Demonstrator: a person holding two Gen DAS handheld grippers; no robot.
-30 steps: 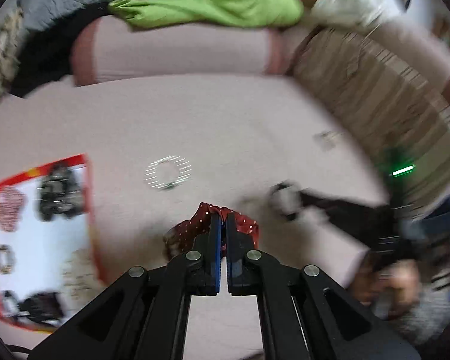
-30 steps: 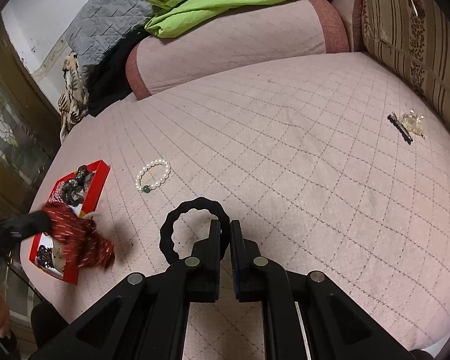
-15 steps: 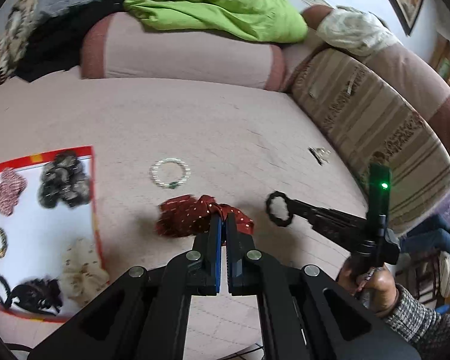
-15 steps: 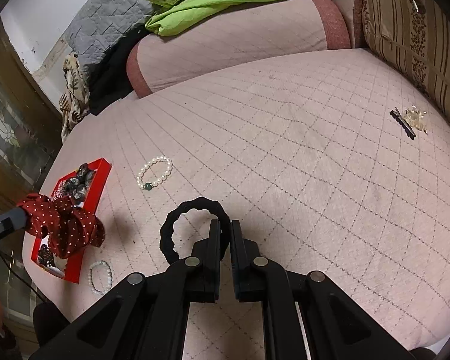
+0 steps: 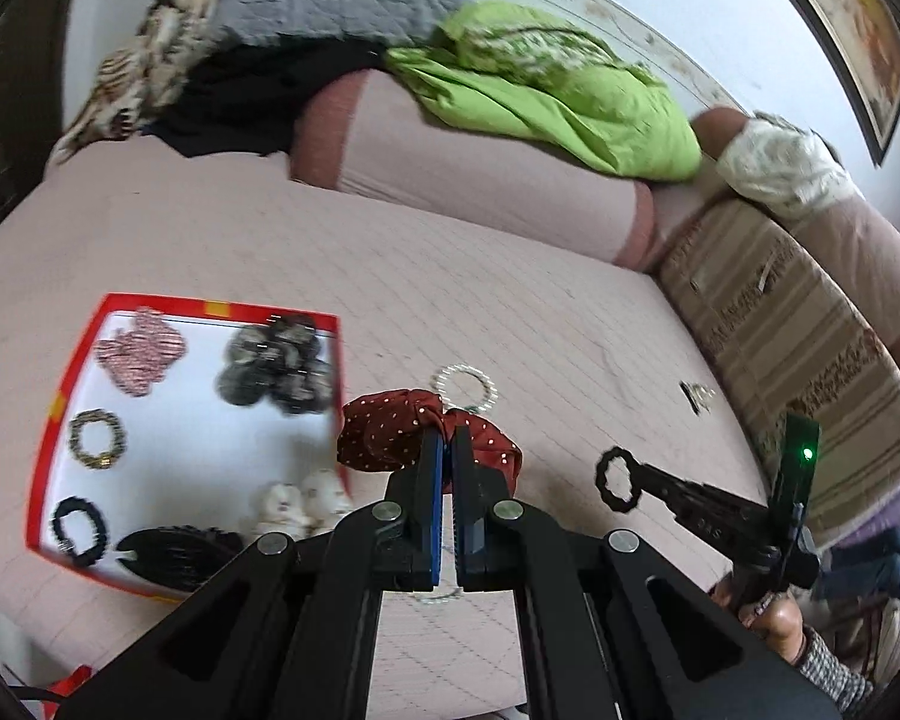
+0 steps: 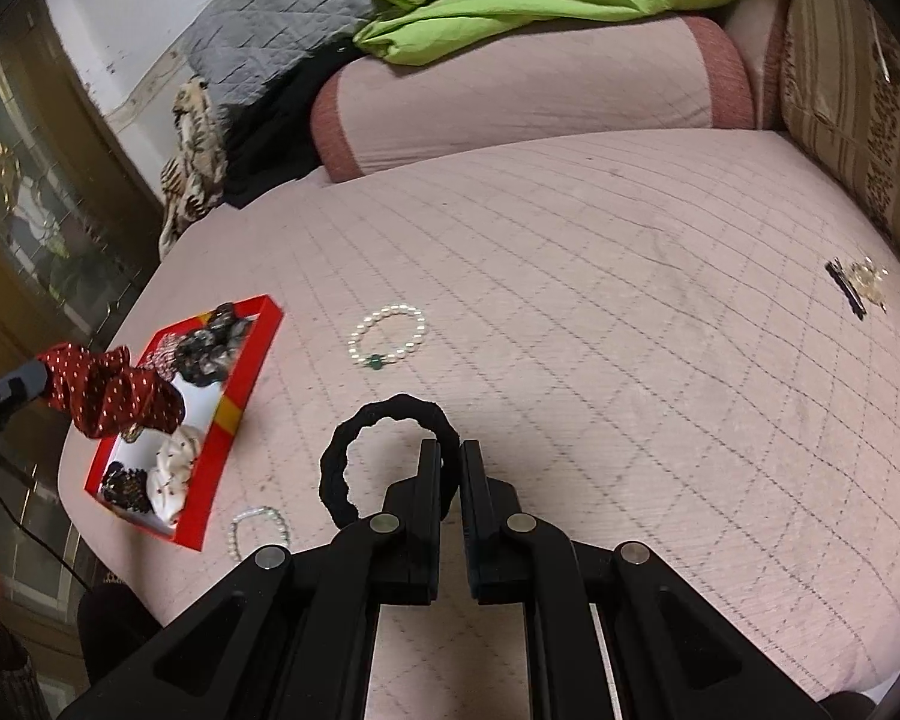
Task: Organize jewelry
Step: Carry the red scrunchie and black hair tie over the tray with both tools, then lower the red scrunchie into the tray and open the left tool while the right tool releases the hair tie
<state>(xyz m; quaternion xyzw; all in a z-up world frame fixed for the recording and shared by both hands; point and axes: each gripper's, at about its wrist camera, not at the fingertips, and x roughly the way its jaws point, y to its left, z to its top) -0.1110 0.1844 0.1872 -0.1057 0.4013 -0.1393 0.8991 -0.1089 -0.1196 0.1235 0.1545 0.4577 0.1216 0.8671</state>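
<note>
My left gripper (image 5: 444, 438) is clamped on the red dotted scrunchie (image 5: 390, 429), a soft, gathered fabric loop hanging just off the near right edge of the red-rimmed tray (image 5: 60, 402). My right gripper (image 6: 450, 456) is pinched onto the black hair tie (image 6: 384, 420), a thin wavy elastic ring held above the quilt well to the right of that tray. Judged progress: roughly half done. The tray's white floor already holds a pink-striped scrunchie (image 5: 141, 354), a dark mottled scrunchie (image 5: 276, 366), a beaded bracelet (image 5: 96, 438), a cream scrunchie (image 5: 294, 501) and dark pieces along its near edge. Left to sort: the two carried items, a pearl bracelet with a green bead (image 6: 387, 336) on the quilted pink bedcover (image 6: 600, 300) right of the tray, a second pearl strand (image 6: 258, 531) beside the tray's near corner, and a hair clip with a clear ornament (image 6: 858, 285) far right of the tray.
</note>
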